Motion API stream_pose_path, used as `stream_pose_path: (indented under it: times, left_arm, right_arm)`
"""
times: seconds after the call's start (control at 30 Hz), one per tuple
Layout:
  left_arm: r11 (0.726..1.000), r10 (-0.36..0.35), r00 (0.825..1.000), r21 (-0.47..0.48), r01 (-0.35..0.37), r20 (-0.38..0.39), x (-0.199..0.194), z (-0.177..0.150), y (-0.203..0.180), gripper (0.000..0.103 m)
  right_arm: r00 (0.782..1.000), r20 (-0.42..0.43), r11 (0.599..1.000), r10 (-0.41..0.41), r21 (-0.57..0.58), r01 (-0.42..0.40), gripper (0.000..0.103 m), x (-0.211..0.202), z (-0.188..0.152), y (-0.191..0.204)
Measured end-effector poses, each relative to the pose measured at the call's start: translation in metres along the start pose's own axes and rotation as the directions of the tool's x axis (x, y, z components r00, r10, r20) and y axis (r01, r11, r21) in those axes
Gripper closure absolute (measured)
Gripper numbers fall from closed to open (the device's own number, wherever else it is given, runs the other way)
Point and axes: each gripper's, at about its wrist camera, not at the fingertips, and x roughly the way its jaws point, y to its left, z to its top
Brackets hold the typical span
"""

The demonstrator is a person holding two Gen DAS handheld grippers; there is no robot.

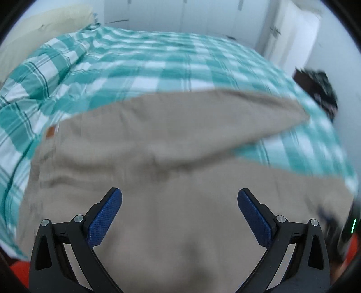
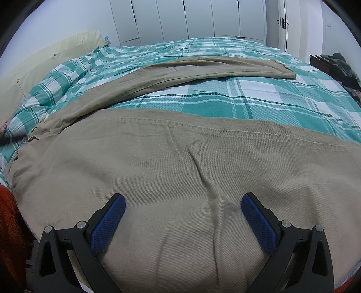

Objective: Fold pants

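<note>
Right gripper [image 2: 182, 198] up close, blue pads [image 2: 107, 222] spread wide with nothing between them, poised over the khaki pants [image 2: 180, 162] at the near edge of the bed. Left gripper [image 1: 179, 193] is the same story, jaws splayed open above tan cloth, though its view is smeared with blur. The pants lie flat across the near side of the teal plaid bedspread [image 2: 259, 99]. One leg fills the near edge; the other leg [image 2: 203, 65] angles off toward the far right side, hem showing raw. A small orange-brown label [image 1: 50, 131] sits at the waistband toward the left edge. Beyond that, a cream headboard [image 2: 52, 56] on the left, white wardrobe doors [image 2: 191, 20] at the far wall.
</note>
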Motion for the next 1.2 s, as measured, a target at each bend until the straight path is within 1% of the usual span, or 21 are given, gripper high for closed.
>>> stream_pose_path:
  times: [0.07,0.17,0.23,0.27,0.3,0.33,0.37,0.43,0.53,0.6,0.7,0.77,0.8,0.87,0.97,1.0,1.03,1.07,1.1,1.13,1.2]
  left_arm:
    - [1.000,0.024,1.000,-0.013,-0.024,-0.002,0.024,0.035,0.002,0.001]
    - [0.996,0.087,0.996,-0.013,-0.088,-0.020,0.071,0.065,0.004,0.001]
    - [0.990,0.144,0.987,0.015,-0.143,-0.066,0.108,0.066,0.006,0.001]
    - [0.983,0.183,0.975,0.048,-0.178,-0.129,0.134,0.057,0.008,0.001]
    - [0.980,0.193,0.962,0.074,-0.182,-0.191,0.155,0.044,0.010,0.000]
    - [0.986,0.160,0.965,0.074,-0.148,-0.207,0.168,0.031,0.014,0.001]
    - [0.990,0.134,0.984,0.062,-0.128,-0.116,0.162,0.020,0.018,0.001]
    - [0.990,0.131,0.990,0.062,-0.127,-0.059,0.157,0.012,0.018,0.001]
    - [0.991,0.123,0.992,0.054,-0.121,-0.027,0.155,0.007,0.021,0.001]
    - [0.991,0.122,0.992,0.053,-0.121,-0.013,0.156,0.007,0.022,0.001]
    - [0.993,0.113,0.994,0.046,-0.113,-0.002,0.157,0.007,0.023,0.001]
    - [0.993,0.112,0.994,0.045,-0.113,0.009,0.155,0.004,0.022,0.001]
    - [0.993,0.113,0.994,0.045,-0.113,0.013,0.155,0.006,0.018,0.001]
    - [0.993,0.108,0.994,0.041,-0.109,0.020,0.155,0.005,0.018,0.001]
    - [0.994,0.100,0.995,0.035,-0.101,0.029,0.155,0.004,0.019,0.001]
    - [0.995,0.098,0.995,0.033,-0.099,0.032,0.155,0.004,0.019,0.001]
    - [0.995,0.096,0.995,0.032,-0.097,0.035,0.155,0.004,0.020,0.001]
    - [0.995,0.094,0.995,0.030,-0.096,0.038,0.155,0.004,0.020,0.001]
    - [0.995,0.093,0.995,0.029,-0.094,0.041,0.155,0.003,0.020,0.001]
    - [0.995,0.092,0.995,0.029,-0.094,0.043,0.155,0.003,0.020,0.001]
    - [0.995,0.091,0.995,0.028,-0.093,0.047,0.156,0.003,0.020,0.001]
  right_arm:
    - [1.000,-0.002,1.000,0.002,-0.002,-0.002,0.001,0.000,0.000,0.000]
    - [1.000,-0.005,1.000,0.010,-0.004,-0.010,0.001,0.000,0.000,-0.001]
    - [1.000,-0.007,1.000,0.012,-0.004,-0.012,0.001,0.000,0.000,-0.001]
    - [1.000,-0.012,1.000,0.011,-0.003,-0.011,0.001,0.000,0.001,-0.001]
    - [1.000,-0.030,1.000,0.009,-0.006,-0.009,0.001,-0.001,0.003,0.000]
    - [0.998,-0.060,1.000,0.009,-0.015,-0.010,0.001,-0.002,0.006,0.000]
    - [0.995,-0.098,0.999,0.017,-0.031,-0.020,0.001,-0.005,0.009,0.001]
    - [0.981,-0.182,0.995,0.069,-0.060,-0.081,0.001,-0.015,0.024,-0.002]
    - [0.978,-0.138,0.980,0.159,-0.095,-0.173,0.001,-0.036,0.064,-0.009]
    - [0.972,-0.117,0.971,0.201,-0.105,-0.214,0.001,-0.032,0.105,-0.012]
    - [0.958,-0.067,0.955,0.280,-0.083,-0.285,0.001,0.006,0.194,-0.015]
    - [0.948,-0.041,0.947,0.316,-0.051,-0.318,0.001,0.050,0.247,-0.016]
    - [0.948,-0.040,0.948,0.316,-0.032,-0.318,0.001,0.068,0.262,-0.015]
    - [0.946,-0.063,0.948,0.319,0.041,-0.317,0.001,0.126,0.298,-0.018]
    - [0.933,-0.131,0.942,0.334,0.082,-0.325,0.001,0.191,0.319,-0.018]
    - [0.938,-0.160,0.951,0.308,0.063,-0.302,0.001,0.210,0.322,-0.021]
    - [0.950,-0.173,0.966,0.259,0.033,-0.257,0.001,0.223,0.324,-0.026]
    - [0.970,-0.165,0.983,0.179,0.002,-0.182,0.002,0.236,0.327,-0.041]
    - [0.979,-0.146,0.989,0.145,0.001,-0.147,0.002,0.238,0.328,-0.055]
    - [0.986,-0.114,0.993,0.119,0.019,-0.117,0.002,0.239,0.331,-0.077]
    - [0.997,-0.074,0.994,-0.017,0.104,0.024,0.002,0.234,0.336,-0.137]
